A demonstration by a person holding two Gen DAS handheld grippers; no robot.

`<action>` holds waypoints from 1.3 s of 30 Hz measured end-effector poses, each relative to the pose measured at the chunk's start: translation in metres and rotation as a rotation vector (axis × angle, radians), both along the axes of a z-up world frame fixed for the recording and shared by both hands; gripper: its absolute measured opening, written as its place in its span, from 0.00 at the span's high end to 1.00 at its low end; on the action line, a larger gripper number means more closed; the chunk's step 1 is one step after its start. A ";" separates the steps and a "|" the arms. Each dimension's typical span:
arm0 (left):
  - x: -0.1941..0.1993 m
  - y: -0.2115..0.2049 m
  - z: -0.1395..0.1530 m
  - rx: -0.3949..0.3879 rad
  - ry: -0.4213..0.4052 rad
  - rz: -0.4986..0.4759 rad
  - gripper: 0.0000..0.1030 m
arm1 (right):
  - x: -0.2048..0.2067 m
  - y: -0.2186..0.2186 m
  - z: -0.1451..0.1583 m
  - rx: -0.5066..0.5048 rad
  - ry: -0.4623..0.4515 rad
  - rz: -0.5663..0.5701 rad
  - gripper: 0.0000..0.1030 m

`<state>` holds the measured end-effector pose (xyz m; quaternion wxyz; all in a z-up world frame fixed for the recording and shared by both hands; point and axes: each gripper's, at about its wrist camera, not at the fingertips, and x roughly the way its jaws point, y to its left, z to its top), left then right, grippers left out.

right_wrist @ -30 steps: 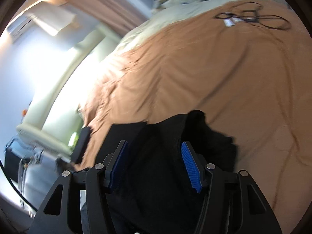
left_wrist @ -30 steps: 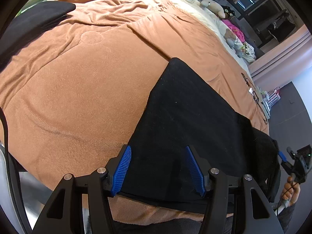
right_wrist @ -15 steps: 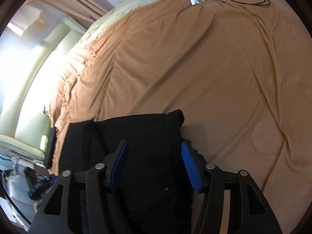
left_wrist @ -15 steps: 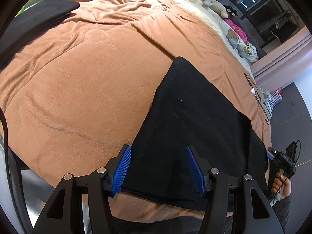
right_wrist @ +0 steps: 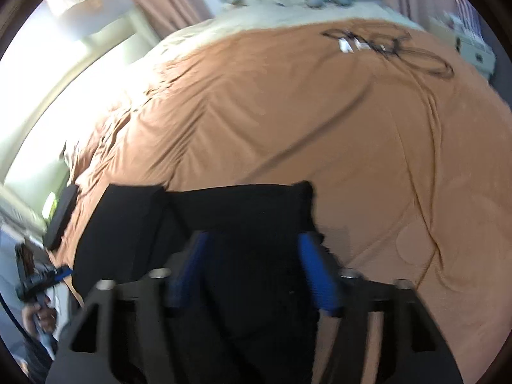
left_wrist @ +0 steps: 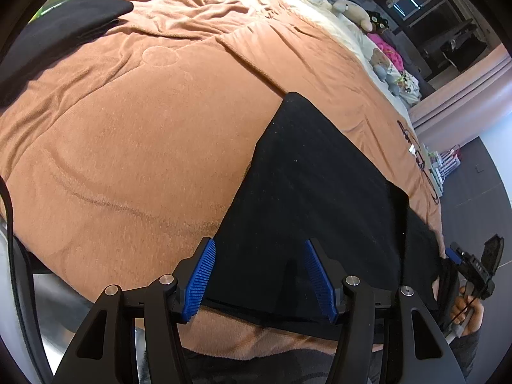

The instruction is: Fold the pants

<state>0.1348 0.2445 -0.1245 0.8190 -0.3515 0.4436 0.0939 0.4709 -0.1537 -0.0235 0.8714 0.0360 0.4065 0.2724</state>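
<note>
Left gripper, jaws apart over the near edge of the black pants, and right gripper, jaws just opened and clear of them, with pants flat on the orange blanket beyond.

Daylight floods in from a blown-out white window at the left of the right wrist view, glaring across the near side of the rumpled orange-brown plush bedspread, and that whole view is smeared with motion blur, its blue ribbed finger pads soft-edged. The left wrist view is sharp and evenly lit, though the flat black fabric pants swallow detail and show almost no folds. Both views bulge with fisheye distortion and fall to black at the rounded corners.
</note>
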 end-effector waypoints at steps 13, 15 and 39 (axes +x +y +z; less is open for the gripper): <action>-0.027 0.006 -0.007 -0.041 -0.005 0.028 0.42 | -0.063 0.061 -0.024 -0.150 -0.038 0.323 0.38; -0.031 0.007 -0.009 -0.046 -0.005 0.032 0.42 | -0.063 0.071 -0.028 -0.166 -0.036 0.355 0.38; -0.042 0.013 -0.026 -0.103 -0.020 0.063 0.42 | -0.052 0.183 -0.078 -0.342 -0.038 0.483 0.51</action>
